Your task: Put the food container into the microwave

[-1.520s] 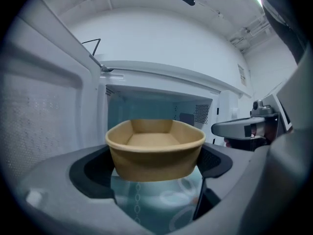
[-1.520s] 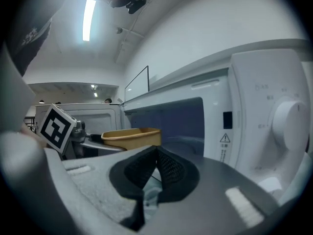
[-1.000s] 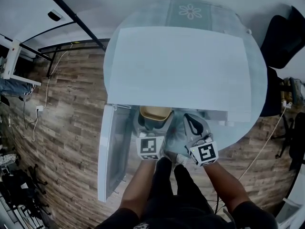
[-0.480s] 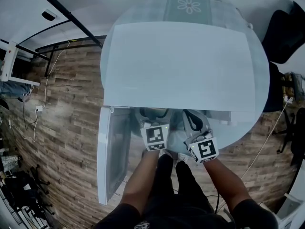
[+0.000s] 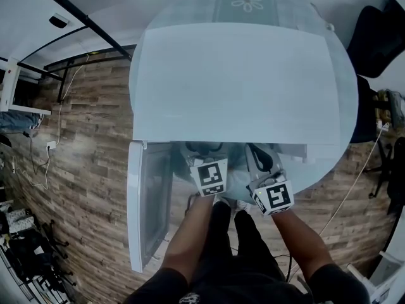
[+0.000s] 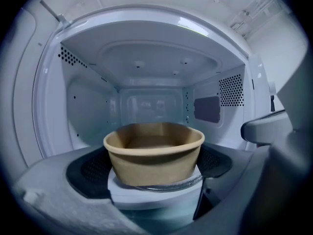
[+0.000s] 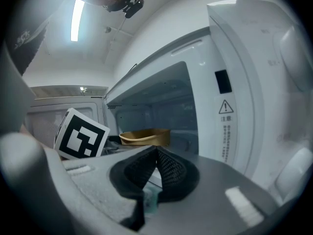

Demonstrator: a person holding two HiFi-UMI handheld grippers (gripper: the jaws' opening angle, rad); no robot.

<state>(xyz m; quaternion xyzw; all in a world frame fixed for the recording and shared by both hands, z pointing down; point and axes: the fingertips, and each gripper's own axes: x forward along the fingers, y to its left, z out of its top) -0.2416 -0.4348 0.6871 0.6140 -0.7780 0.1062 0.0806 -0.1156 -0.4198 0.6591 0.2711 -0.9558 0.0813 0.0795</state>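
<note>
The food container (image 6: 154, 153) is an open brown paper bowl, upright. My left gripper (image 6: 154, 164) is shut on it, with a black pad (image 6: 90, 169) against each side. Bowl and jaws are in the mouth of the white microwave's cavity (image 6: 146, 89). In the head view only the left gripper's marker cube (image 5: 211, 177) shows; the bowl is hidden under the microwave's top (image 5: 234, 87). My right gripper (image 7: 155, 168) is shut on nothing, its pads touching. It is low in front of the microwave's right side, with the bowl (image 7: 145, 137) in sight beyond it.
The microwave door (image 5: 149, 208) stands swung open to the left. The control panel (image 7: 244, 106) with a warning label rises close on the right gripper's right. The microwave sits on a round pale table (image 5: 329, 163) over a wood floor, with a dark chair (image 5: 380, 37) at the far right.
My left gripper has carried the bowl forward into the microwave opening, so the bowl is now hidden under the top in the head view. The right gripper has edged forward slightly.
</note>
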